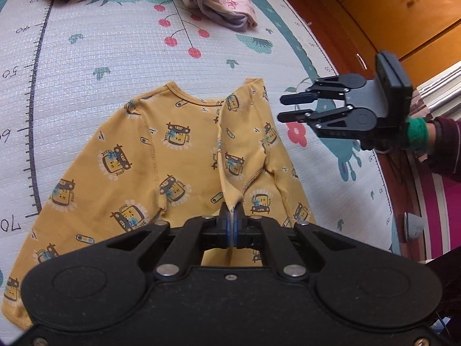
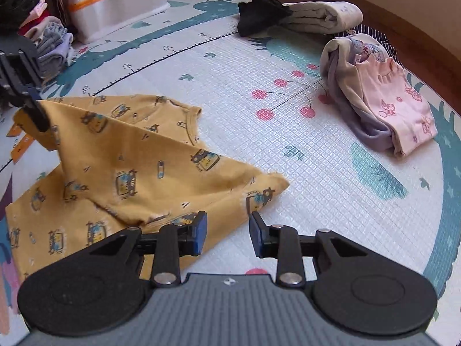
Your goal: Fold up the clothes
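My left gripper [image 1: 232, 216] has its jaws clamped on a fold of the yellow shirt [image 1: 178, 155], lifting that fold off the play mat [image 1: 86, 66] while the rest lies flat. To the right, my right gripper [image 2: 227, 235] hovers over the mat beside the shirt's edge, jaws apart and empty. Far right lies a pile of pink and purple clothes [image 2: 383, 101].

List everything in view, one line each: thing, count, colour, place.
shirt: 1, yellow with prints, mat centre, one part lifted
mat: 1, white and teal, on floor
pink bundle: 1, pink, lilac and cream, far right of mat
grey roll: 1, grey, far edge of mat
black cloth: 1, black, beside grey roll
stack: 1, mixed colours, far left
bin: 1, white with orange trim, far left
left gripper: shut on shirt
right gripper: open, over shirt edge
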Motion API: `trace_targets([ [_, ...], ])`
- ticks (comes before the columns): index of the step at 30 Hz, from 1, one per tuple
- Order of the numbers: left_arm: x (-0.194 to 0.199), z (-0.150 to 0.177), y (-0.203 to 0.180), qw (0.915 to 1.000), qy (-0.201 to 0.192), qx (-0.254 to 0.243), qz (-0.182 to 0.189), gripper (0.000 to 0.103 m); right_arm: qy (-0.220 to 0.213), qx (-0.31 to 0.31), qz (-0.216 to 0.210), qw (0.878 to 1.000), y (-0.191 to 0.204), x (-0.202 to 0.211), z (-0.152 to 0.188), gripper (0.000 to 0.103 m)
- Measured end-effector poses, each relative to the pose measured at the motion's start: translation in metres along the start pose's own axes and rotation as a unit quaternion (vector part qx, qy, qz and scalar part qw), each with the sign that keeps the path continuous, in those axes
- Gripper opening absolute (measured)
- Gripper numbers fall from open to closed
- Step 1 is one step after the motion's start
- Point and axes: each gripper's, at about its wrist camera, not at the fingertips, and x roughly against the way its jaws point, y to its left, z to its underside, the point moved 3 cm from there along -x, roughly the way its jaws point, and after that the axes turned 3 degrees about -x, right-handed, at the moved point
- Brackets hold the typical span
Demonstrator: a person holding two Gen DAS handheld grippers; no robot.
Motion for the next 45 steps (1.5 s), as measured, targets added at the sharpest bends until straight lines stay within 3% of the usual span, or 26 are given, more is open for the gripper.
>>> trace_targets([
  [8, 0.020, -0.002, 0.012, 0.9950, -0.034, 0.070, 0.063, 0.000, -0.065, -0.050, 0.000, 0.997, -0.020, -0.016, -0.007, 0.033],
  [14, 0.032, -0.006, 0.002, 0.9916, -0.054, 0.075, 0.091, 0.000, -0.049, -0.052, 0.000, 0.997, -0.026, -0.037, -0.015, 0.032],
  [22, 0.035, 0.016, 0.025, 0.9876, -0.063, 0.122, 0.077, 0.000, -0.073, -0.087, -0.016, 0.993, -0.030, -0.039, -0.020, 0.032],
  [30, 0.006, 0.028, 0.044, 0.9867, -0.033, 0.151, 0.052, 0.000, -0.068, -0.081, -0.015, 0.994, -0.033, -0.038, -0.013, 0.031],
  [41, -0.011, 0.044, 0.053, 0.9874, -0.004, 0.156, 0.025, 0.000, -0.068, -0.103, -0.012, 0.992, -0.045, -0.040, -0.009, 0.029],
  [45, -0.014, 0.047, 0.058, 0.9872, -0.002, 0.159, 0.008, 0.000, -0.054, -0.095, 0.017, 0.994, -0.045, -0.044, -0.011, 0.030],
])
